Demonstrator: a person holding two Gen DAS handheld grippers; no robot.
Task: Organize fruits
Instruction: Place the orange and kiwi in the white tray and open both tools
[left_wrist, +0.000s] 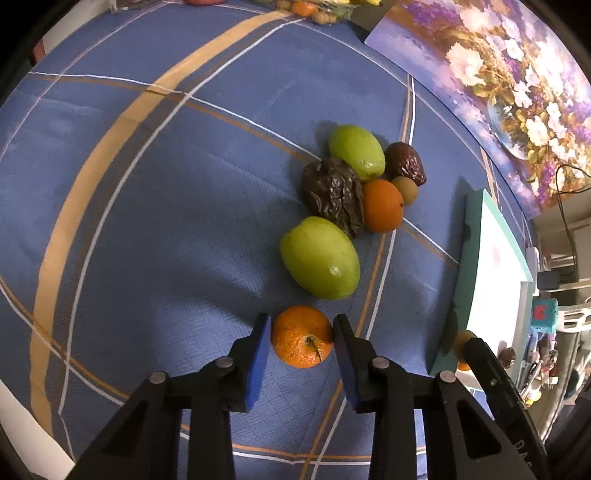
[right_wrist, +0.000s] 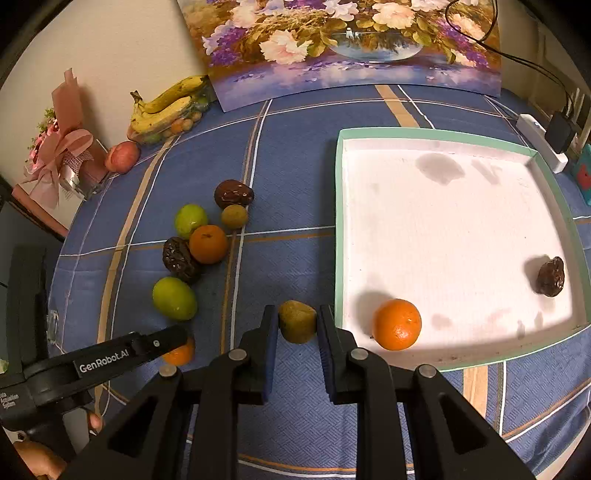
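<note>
My left gripper (left_wrist: 301, 319) is shut on a small orange (left_wrist: 301, 336) that rests on the blue checked cloth. Just beyond it lie two green fruits (left_wrist: 320, 258), two dark wrinkled dried fruits (left_wrist: 332, 194), another orange (left_wrist: 382, 206) and a small brownish fruit (left_wrist: 405, 189). My right gripper (right_wrist: 298, 312) is shut on an olive-brown fruit (right_wrist: 297, 322), held beside the left rim of the white tray (right_wrist: 338, 221). Inside the tray sit an orange (right_wrist: 397, 324) and a dark dried fruit (right_wrist: 551, 277).
A flower painting (right_wrist: 343, 48) leans on the wall behind the tray. Bananas (right_wrist: 166, 107), a red apple (right_wrist: 122, 157) and a pink gift box (right_wrist: 62, 155) stand at the back left. A power strip (right_wrist: 541, 142) with cables lies at the far right.
</note>
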